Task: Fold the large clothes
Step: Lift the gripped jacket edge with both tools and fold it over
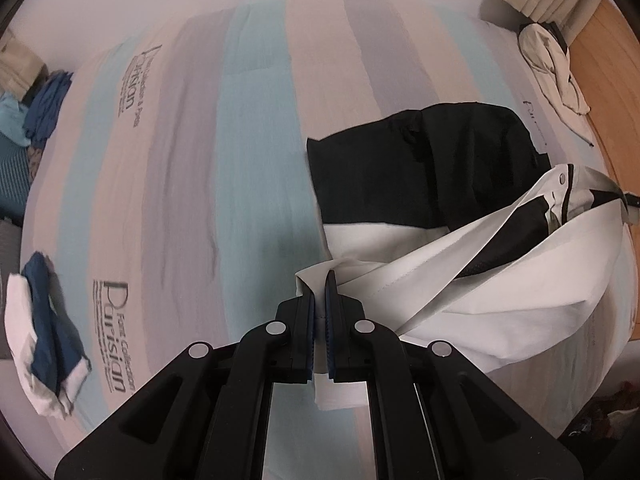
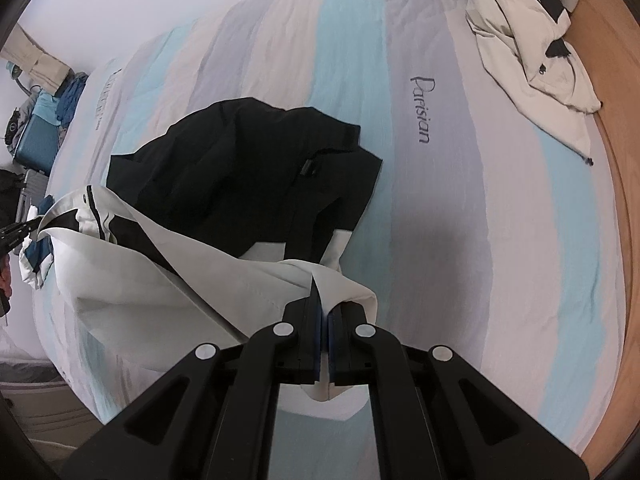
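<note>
Here, my left tongs are clamped on a white edge of the black-and-white jacket, held above the striped bed; my right tongs pinch its other white edge, both pointing forward and downward.
</note>
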`<state>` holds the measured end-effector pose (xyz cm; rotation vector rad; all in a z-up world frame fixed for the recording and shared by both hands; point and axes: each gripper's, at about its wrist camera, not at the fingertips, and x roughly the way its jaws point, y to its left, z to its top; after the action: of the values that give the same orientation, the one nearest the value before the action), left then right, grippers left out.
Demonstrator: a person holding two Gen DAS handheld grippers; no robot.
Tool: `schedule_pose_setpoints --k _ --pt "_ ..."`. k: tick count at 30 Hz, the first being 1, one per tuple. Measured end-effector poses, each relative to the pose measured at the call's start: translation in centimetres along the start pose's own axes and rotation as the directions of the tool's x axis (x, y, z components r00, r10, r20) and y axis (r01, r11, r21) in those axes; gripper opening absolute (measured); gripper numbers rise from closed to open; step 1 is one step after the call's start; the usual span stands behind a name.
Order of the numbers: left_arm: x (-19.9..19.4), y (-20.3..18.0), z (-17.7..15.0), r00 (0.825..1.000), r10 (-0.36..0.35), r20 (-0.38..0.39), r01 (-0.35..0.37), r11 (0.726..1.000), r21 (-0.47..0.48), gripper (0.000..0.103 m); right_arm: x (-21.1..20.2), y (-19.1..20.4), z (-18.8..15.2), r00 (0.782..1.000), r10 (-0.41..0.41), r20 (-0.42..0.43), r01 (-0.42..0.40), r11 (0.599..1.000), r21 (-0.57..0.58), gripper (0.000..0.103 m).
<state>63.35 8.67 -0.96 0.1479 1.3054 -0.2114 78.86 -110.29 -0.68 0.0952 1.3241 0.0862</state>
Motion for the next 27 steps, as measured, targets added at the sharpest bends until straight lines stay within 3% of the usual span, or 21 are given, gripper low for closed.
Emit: schedule_pose_setpoints --k 27 --pt "5.2 0.5 9.1 0.999 0.016 0.036 -0.015 0.999 -0.043 0.003 5.6 -1.3 8.6 0.997 -0.054 0.047 0.055 0.998 -0.027 0.001"
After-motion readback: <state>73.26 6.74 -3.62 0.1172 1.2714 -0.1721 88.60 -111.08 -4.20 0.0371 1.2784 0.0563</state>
